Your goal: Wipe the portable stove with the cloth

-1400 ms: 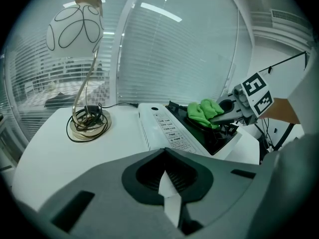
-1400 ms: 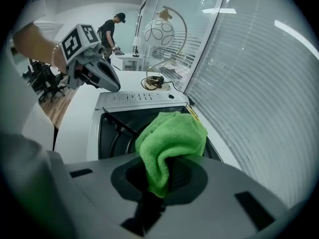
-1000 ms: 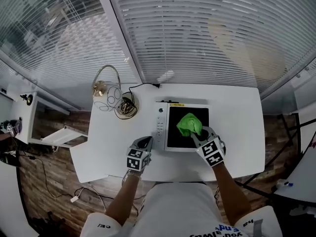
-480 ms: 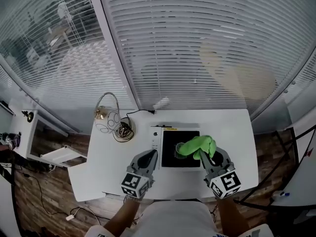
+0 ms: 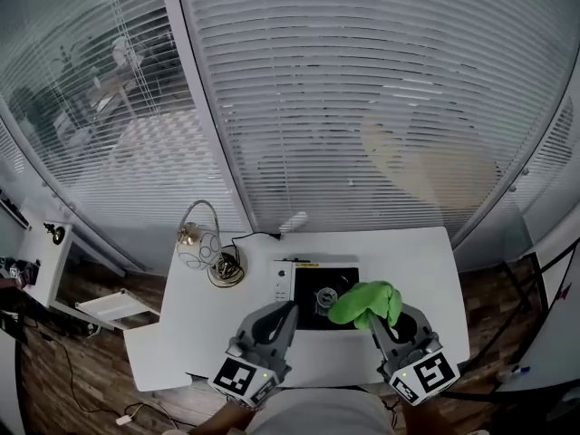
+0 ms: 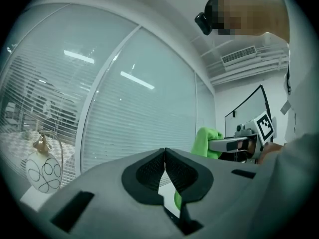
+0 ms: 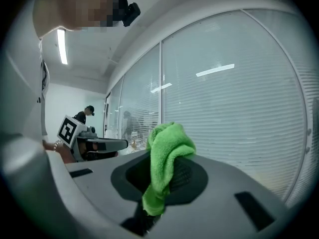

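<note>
1. A round ornament [image 5: 188,236] and a cable coil [image 5: 225,268] are sitting at the far left of the table [image 5: 181,333].
2. The left gripper [image 5: 284,312] is hovering near the stove's front left corner. Its jaws are pressing together at the tips, gripping nothing.
3. The stove [image 5: 313,279] is sitting mid-table between the two grippers, black top facing up, white control strip running down its left side.
4. The green cloth [image 5: 365,302] is bunching over the stove's front right corner in the head view.
5. The right gripper [image 5: 388,323] is clamping the cloth. A fold is hanging down between the jaws, with the bulk spilling over the tips.
</note>
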{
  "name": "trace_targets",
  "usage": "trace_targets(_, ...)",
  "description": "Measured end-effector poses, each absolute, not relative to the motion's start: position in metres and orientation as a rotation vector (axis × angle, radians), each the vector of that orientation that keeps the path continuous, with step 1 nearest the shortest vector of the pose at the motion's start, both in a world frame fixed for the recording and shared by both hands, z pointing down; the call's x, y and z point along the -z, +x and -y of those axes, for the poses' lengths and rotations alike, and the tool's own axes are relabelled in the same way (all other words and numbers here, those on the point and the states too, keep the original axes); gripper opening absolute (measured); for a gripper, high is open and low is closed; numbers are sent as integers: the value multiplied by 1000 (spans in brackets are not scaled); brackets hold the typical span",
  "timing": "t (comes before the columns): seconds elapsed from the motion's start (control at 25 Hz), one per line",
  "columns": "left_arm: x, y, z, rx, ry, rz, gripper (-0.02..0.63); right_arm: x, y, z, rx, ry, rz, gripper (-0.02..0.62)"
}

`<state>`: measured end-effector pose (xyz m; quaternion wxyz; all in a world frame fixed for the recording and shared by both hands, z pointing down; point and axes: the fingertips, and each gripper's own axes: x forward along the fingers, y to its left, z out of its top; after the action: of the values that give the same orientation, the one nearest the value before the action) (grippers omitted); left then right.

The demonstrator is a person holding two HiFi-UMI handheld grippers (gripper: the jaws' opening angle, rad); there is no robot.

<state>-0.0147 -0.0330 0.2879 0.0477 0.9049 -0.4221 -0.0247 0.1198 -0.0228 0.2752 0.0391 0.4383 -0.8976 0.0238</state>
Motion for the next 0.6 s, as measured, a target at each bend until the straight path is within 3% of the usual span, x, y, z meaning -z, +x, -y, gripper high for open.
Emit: trace_targets(0.6,-244,-9,8,147,2825,1210,12,-239,107,1,2,1308,2789,41)
